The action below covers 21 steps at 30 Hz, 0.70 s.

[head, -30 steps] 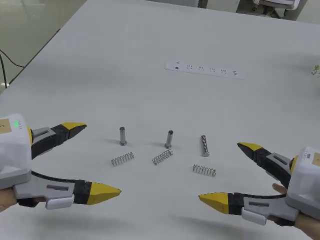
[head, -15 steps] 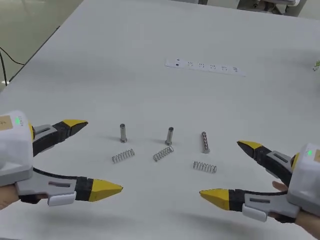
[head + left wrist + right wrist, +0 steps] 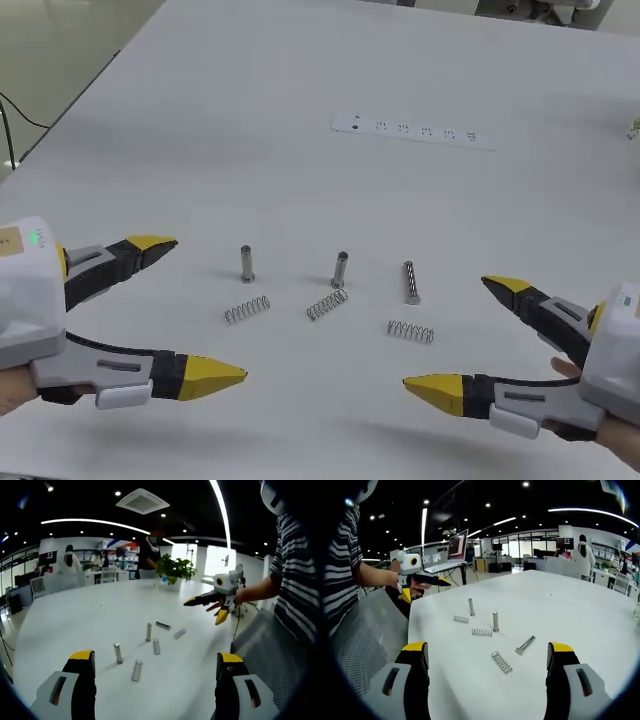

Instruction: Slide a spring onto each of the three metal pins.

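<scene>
Three metal pins sit mid-table: the left pin (image 3: 246, 264) and the middle pin (image 3: 340, 269) stand upright, while the right pin (image 3: 410, 282) lies flat. A loose spring lies just in front of each: left spring (image 3: 247, 310), middle spring (image 3: 327, 304), right spring (image 3: 410, 332). My left gripper (image 3: 208, 308) hovers open left of them, holding nothing. My right gripper (image 3: 446, 332) is open at the right, close to the right spring. The right gripper view has the lying pin (image 3: 525, 645) and its spring (image 3: 502, 662) nearest. In the left gripper view, the nearest spring (image 3: 136, 670) lies ahead.
A white power strip (image 3: 410, 132) lies farther back on the white table (image 3: 200, 120). The table's left edge (image 3: 70, 105) drops to the floor. A potted plant (image 3: 175, 570) stands at the table's far end, with people beyond it.
The head camera has shifted a little. My right gripper has drifted slightly right and lower. Both grippers stay open; pins and springs have not moved.
</scene>
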Each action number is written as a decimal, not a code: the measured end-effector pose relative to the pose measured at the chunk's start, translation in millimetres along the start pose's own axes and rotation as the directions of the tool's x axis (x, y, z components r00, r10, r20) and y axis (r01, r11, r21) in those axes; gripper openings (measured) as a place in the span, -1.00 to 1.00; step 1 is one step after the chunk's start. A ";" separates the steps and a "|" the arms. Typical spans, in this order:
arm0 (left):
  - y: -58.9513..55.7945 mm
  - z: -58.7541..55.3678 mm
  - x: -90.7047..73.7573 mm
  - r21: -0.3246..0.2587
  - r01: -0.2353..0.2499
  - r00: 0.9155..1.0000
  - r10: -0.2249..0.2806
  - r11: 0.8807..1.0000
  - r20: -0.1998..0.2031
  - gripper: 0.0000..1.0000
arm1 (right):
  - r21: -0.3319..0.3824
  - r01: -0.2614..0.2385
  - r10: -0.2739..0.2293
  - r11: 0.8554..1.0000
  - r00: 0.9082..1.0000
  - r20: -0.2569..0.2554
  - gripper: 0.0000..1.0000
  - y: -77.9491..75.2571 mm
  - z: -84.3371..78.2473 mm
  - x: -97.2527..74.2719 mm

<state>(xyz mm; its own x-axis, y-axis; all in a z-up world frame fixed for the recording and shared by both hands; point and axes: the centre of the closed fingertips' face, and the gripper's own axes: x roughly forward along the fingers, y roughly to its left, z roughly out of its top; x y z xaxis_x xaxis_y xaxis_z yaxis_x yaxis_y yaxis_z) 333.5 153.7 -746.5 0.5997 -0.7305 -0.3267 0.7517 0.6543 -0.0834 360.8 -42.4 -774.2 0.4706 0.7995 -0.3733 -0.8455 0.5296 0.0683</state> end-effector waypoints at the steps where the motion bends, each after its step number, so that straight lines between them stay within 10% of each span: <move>1: 0.3 0.4 -0.1 0.000 -0.001 1.000 0.001 1.000 0.001 0.96 | -0.001 0.002 -0.002 1.000 1.000 0.000 0.99 -0.2 -0.3 -0.2; 21: 9.5 -3.4 -3.9 -0.010 -0.018 1.000 0.018 1.000 -0.012 0.96 | -0.005 0.021 -0.021 1.000 1.000 -0.022 0.97 -7.2 -6.3 -5.4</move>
<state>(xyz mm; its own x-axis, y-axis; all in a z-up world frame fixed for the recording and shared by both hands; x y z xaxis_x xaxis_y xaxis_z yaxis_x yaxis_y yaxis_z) 337.4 163.5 -749.3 0.6097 -0.7165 -0.3391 0.7380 0.6692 -0.0869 362.7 -52.3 -778.5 0.4828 0.7816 -0.3949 -0.8366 0.5450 0.0559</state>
